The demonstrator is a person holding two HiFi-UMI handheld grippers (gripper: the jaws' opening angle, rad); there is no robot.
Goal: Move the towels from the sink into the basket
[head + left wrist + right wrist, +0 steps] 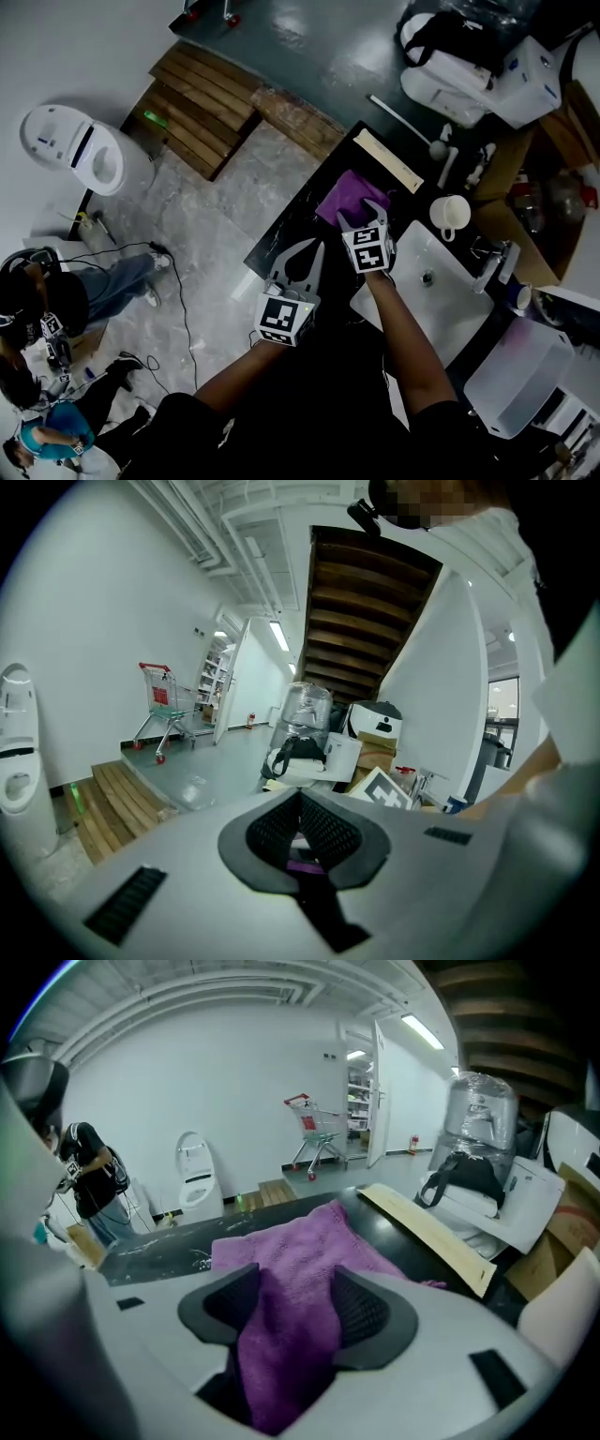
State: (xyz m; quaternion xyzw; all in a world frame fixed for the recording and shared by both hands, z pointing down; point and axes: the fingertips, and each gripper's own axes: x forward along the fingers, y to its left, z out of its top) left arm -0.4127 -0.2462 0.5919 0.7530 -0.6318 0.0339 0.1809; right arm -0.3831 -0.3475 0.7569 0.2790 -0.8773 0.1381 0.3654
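Your right gripper [362, 214] straddles the purple towel [339, 194], jaws open, at the sink's [448, 302] 11 o'clock: seat a thick fold deep before closing.

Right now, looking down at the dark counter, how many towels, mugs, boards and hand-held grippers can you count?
Purple towel: 1
White mug: 1
Pale board: 1
Grippers: 2 (left gripper, right gripper)
Total: 5

Purple towel [349, 195] lies rumpled on the dark counter [293, 223].
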